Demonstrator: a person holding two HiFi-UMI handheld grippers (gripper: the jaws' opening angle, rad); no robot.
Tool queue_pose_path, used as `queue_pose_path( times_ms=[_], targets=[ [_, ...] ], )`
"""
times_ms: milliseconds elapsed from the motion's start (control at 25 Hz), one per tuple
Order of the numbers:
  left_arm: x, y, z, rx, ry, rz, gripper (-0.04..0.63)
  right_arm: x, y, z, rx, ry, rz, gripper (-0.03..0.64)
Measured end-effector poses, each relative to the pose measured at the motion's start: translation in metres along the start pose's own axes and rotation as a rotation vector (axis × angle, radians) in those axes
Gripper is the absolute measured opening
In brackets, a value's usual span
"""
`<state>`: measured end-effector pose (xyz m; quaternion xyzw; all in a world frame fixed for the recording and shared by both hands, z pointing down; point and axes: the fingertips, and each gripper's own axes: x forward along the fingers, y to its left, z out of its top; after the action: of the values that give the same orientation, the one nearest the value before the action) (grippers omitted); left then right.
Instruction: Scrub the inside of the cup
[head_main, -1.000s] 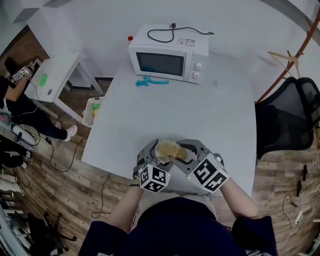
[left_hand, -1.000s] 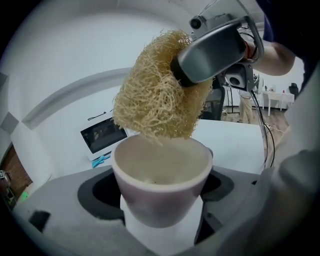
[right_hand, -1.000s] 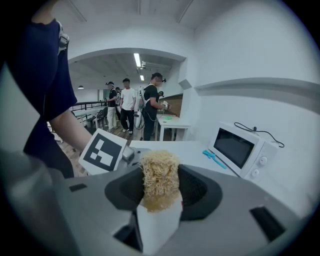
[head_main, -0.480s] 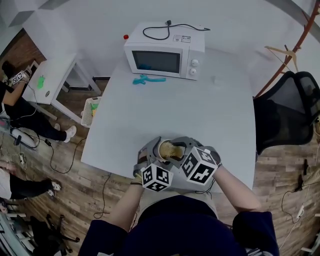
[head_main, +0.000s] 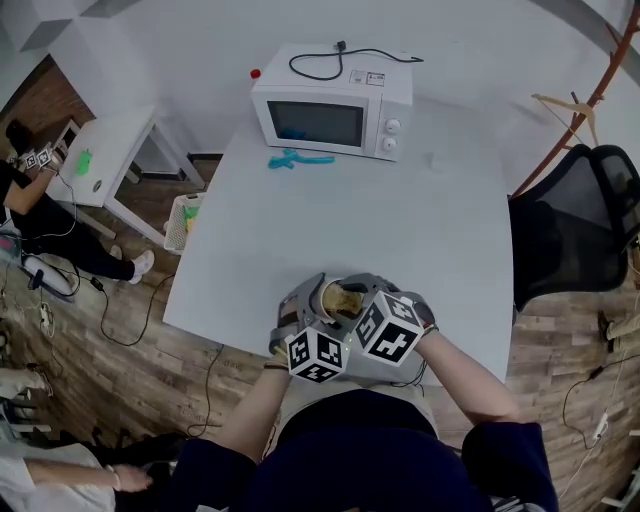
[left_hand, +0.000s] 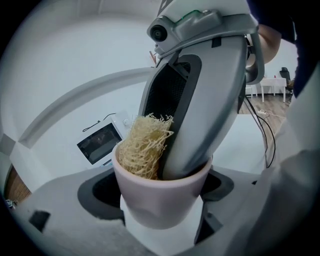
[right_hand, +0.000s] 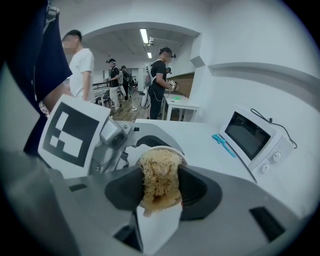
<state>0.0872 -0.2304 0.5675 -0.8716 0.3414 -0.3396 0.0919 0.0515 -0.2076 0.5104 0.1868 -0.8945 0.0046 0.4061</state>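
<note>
A pale pink cup (left_hand: 157, 197) is clamped between the jaws of my left gripper (left_hand: 159, 220), held upright near the table's front edge. In the head view the cup (head_main: 327, 297) sits between both grippers. A straw-coloured loofah scrubber (right_hand: 159, 179) is pinched in my right gripper (right_hand: 160, 192), whose jaws reach down into the cup. From the left gripper view the loofah (left_hand: 144, 147) fills the cup's left half and sticks out above the rim, with the right gripper (left_hand: 200, 125) leaning in beside it. The cup's inner bottom is hidden.
A white microwave (head_main: 333, 101) stands at the table's far edge, with a teal tool (head_main: 297, 160) lying in front of it. A black office chair (head_main: 580, 225) is to the right. A small white side table (head_main: 105, 150) and a basket (head_main: 186, 218) stand left. People (right_hand: 159, 80) stand in the background.
The right gripper has tilted and shifted left over the cup, pushing the loofah deeper into it. The left gripper and cup stay about where they were.
</note>
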Motion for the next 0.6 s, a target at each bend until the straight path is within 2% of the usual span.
queue_pose_path(
  times_ms=[200,400,600],
  targets=[
    [0.004,0.002,-0.002,0.01,0.013,0.029,0.43,0.003,-0.009,-0.005,0.248,-0.006,-0.019,0.176],
    [0.009,0.003,0.0,0.023,0.016,0.046,0.43,0.004,-0.019,-0.019,0.612,0.003,-0.039,0.176],
    [0.011,0.001,0.002,0.058,0.021,0.061,0.43,0.003,-0.026,-0.03,0.943,-0.02,0.019,0.176]
  ],
)
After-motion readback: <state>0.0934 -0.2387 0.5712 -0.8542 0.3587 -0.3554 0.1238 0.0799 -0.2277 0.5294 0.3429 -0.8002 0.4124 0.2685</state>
